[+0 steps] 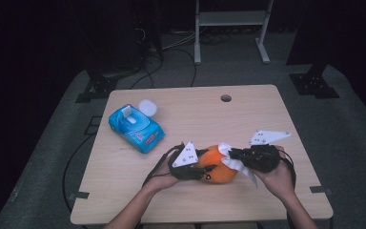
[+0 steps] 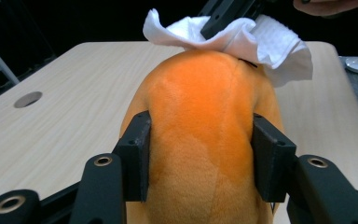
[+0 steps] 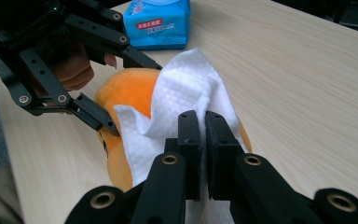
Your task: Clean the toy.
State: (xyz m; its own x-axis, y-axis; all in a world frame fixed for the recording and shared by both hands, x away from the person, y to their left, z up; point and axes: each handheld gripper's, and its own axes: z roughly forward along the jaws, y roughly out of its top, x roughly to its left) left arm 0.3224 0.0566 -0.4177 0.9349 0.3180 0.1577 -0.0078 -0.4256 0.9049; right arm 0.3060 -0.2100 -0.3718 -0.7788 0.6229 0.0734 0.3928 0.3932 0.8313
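On table, orange plush toy (image 2: 200, 121), white wipe (image 3: 182, 93) draped

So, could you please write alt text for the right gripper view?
The right gripper pinches a white wipe draped over an orange plush toy on a wooden table. The left gripper clamps the toy's sides; a blue wipes pack lies behind.

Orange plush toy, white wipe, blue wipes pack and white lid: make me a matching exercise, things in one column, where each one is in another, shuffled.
Things:
1. orange plush toy
2. white wipe
3. blue wipes pack
4. white lid

Places:
A. lying on the table beside the pack's far end
B. squeezed between the left gripper jaws
C. pinched in the right gripper, draped over the toy
D. on the table's left part, ungripped

Pairs: 1-B, 2-C, 3-D, 4-A
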